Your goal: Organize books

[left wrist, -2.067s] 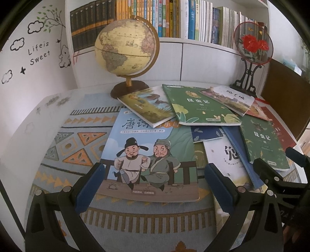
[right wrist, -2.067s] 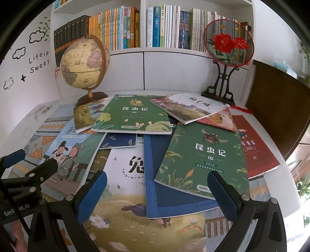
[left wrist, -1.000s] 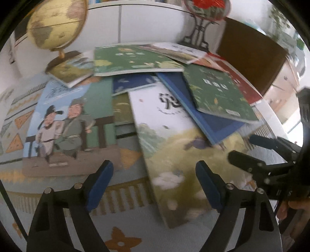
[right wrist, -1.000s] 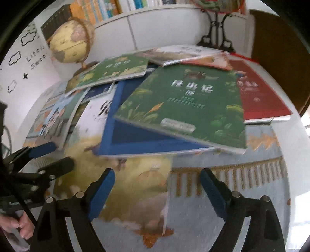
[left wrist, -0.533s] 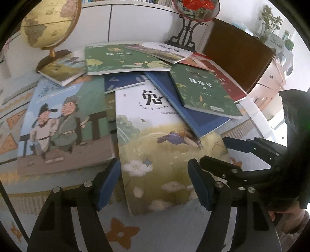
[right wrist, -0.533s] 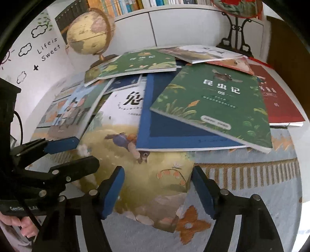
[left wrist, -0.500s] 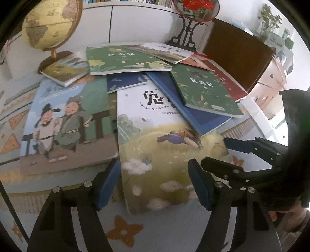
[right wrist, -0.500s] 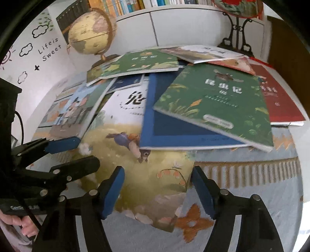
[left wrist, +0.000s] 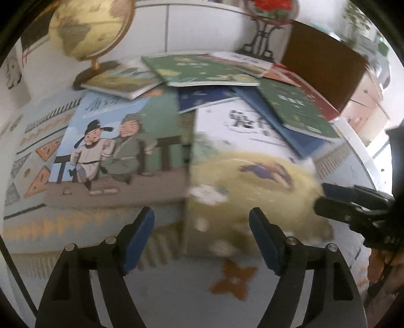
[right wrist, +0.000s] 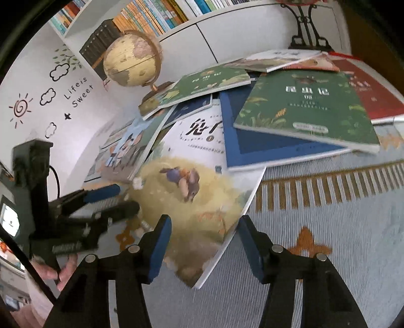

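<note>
Several picture books lie overlapping on a patterned mat (left wrist: 176, 290). Nearest is a rabbit book (left wrist: 252, 181) (right wrist: 197, 201) with a yellow meadow cover. My left gripper (left wrist: 200, 227) hovers over its near left corner; the jaws are opening and no pad presses on it. My right gripper (right wrist: 204, 227) is at the book's near right corner, which lies between its closing jaws; the pads stand apart from it. Left of it lies a book with two robed figures (left wrist: 113, 151). A blue book (right wrist: 252, 146) and a green book (right wrist: 303, 106) overlap its far right.
A globe (left wrist: 88, 25) stands at the back left and a fan stand (left wrist: 262, 43) at the back. More green and red books (right wrist: 373, 93) lie behind. A bookshelf (right wrist: 151, 15) lines the wall, and a brown cabinet (left wrist: 323, 63) stands to the right.
The left gripper has slid left, so the rabbit book now sits right of its centre, and its jaws have widened. The right gripper's jaws have narrowed, and it has rolled.
</note>
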`<state>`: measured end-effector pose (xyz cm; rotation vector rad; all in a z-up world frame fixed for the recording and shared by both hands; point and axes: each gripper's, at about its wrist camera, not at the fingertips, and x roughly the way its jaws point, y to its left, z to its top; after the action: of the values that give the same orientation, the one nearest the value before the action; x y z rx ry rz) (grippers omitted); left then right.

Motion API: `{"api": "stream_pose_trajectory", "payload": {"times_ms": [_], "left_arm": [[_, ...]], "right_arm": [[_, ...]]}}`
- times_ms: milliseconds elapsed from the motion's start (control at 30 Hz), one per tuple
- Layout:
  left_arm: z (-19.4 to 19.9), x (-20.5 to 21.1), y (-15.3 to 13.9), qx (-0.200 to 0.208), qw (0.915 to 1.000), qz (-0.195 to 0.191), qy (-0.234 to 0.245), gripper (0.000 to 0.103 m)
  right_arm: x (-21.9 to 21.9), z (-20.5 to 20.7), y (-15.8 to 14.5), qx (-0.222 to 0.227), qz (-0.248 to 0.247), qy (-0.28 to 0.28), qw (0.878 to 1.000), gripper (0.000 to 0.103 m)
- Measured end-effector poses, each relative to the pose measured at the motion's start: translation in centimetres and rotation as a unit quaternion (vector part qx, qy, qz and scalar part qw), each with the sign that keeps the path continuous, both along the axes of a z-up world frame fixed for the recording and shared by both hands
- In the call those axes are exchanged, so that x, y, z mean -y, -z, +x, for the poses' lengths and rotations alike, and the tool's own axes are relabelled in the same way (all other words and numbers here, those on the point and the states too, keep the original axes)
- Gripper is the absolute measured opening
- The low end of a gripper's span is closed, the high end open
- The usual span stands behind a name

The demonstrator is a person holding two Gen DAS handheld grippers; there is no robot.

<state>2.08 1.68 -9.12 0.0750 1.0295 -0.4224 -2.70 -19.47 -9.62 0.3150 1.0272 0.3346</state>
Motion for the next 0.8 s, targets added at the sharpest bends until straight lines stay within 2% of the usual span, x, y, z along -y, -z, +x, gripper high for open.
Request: {"api": "stream_pose_trajectory", "payload": {"times_ms": [67, 100, 133, 200, 267, 300, 367, 400, 467, 600, 733, 800], "left_arm": [[0.9, -1.1, 0.3, -0.017, 0.9991, -0.04, -0.001, 0.078], [1.2, -1.3, 0.5, -0.028, 0.9981, -0.056, 0.0, 0.08], [1.1, -1.1, 0.5, -0.024, 0.9978, -0.061, 0.004, 0.083], [0.7, -0.3, 0.5, -0.017, 0.9985, -0.049, 0.016, 0.084], [-0.2, 1.2, 0.5, -0.022, 0.9955, -0.07, 0.059, 0.088], [-0.7, 1.8, 0.5, -0.02, 0.9957, -0.064, 0.063, 0.09], [-1.2, 3.0, 0.7, -0.002, 0.9977, -0.023, 0.063, 0.087], [-1.3, 3.1, 0.8, 0.004, 0.9977, -0.018, 0.065, 0.087], [-1.4, 3.1, 0.7, 0.0, 0.9976, -0.024, 0.064, 0.087], [-3.0, 3.6, 0.5, 0.0, 0.9967, -0.018, 0.079, 0.087], [-6.9, 4.0, 0.0, 0.009, 0.995, -0.004, 0.099, 0.087], [-8.8, 3.7, -0.3, 0.012, 0.9935, -0.005, 0.113, 0.087]], "right_arm": [[-0.2, 0.2, -0.1, 0.004, -0.01, 0.007, 1.0, 0.058], [-0.3, 0.2, 0.0, 0.01, -0.012, 0.007, 1.0, 0.062], [-0.4, 0.2, 0.0, 0.015, -0.009, 0.007, 1.0, 0.067], [-0.7, -0.1, 0.1, 0.026, -0.013, 0.009, 1.0, 0.068], [-1.1, -0.4, 0.1, 0.036, -0.031, 0.003, 0.999, 0.068], [-1.3, -0.5, 0.1, 0.038, -0.041, 0.004, 0.998, 0.068], [-1.3, -0.6, 0.2, 0.039, -0.048, 0.003, 0.998, 0.067], [-1.1, -0.7, 0.2, 0.038, -0.039, 0.002, 0.999, 0.067], [-0.6, -0.9, 0.1, 0.037, -0.027, 0.008, 0.999, 0.067], [-0.6, -2.0, 0.0, 0.036, -0.045, 0.0, 0.998, 0.066], [-1.0, -4.3, -0.3, 0.029, -0.075, -0.013, 0.997, 0.066], [-1.5, -5.6, -0.5, 0.024, -0.088, -0.041, 0.995, 0.066]]}}
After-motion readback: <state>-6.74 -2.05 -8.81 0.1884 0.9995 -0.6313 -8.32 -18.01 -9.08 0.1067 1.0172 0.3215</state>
